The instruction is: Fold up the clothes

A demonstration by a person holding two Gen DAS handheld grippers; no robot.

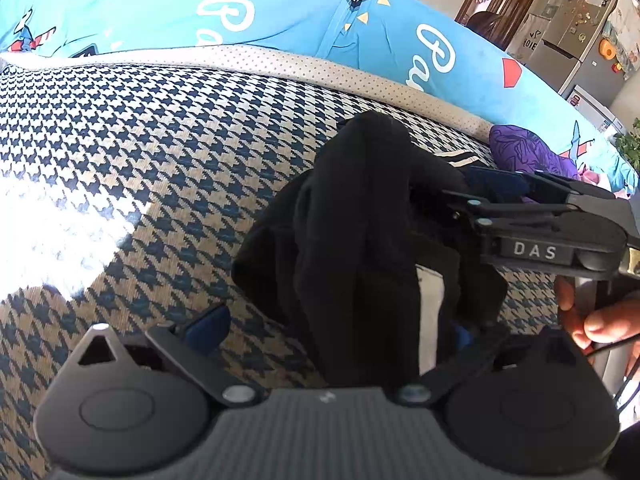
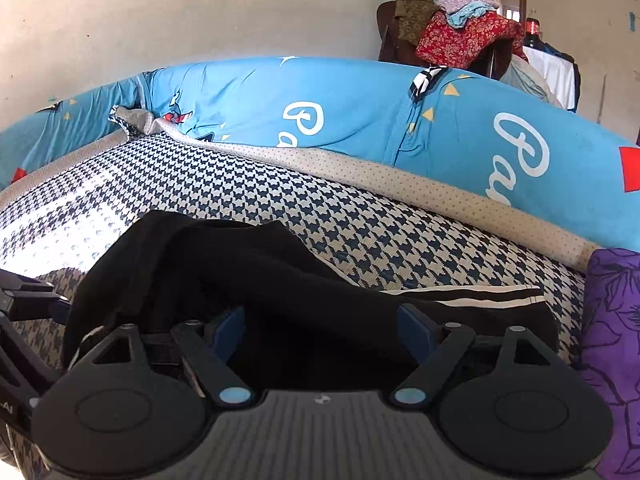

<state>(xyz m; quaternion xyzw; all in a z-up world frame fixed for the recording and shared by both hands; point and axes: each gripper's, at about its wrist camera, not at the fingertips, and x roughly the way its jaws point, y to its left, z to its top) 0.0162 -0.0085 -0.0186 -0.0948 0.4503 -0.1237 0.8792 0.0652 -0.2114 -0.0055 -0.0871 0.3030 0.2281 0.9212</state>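
Between the fingers of the left gripper (image 1: 334, 330): a bunched black garment (image 1: 360, 240), soft knit, matte, folded into thick ridges, with a pale strip showing along one fold. Jaws stand wide apart; one blue pad is clear on the near side, the other mostly hidden behind cloth, so whether the pads press the fabric cannot be told.

Right gripper (image 2: 322, 330): black plastic body, ribbed top plate, two round discs, blue rubber pads. Jaws spread wide, the black garment lying across the gap between them; contact with the pads cannot be told. In the left wrist view its side shows a grey label with letters, and a hand (image 1: 592, 320) curls round the handle below.

Garment, right wrist view: long dark heap, humped at the left, flattening to the right where a cuff or hem with cream stripes (image 2: 480, 296) lies flat.

Support: mattress cover (image 2: 360, 216), woven houndstooth in dark blue and tan, coarse texture, strong sun patch at the left. Beige dotted edging (image 2: 400, 184) runs along its far rim.

Beyond: long blue bolster (image 2: 360, 112), smooth cotton, printed with white script, yellow triangles and red shapes. Purple floral cloth (image 2: 612, 340) at the right edge, just beside the garment.

Background: rough plaster wall (image 2: 200, 8); chair piled with red and green clothes (image 2: 456, 28); fridge with magnets (image 1: 576, 32).
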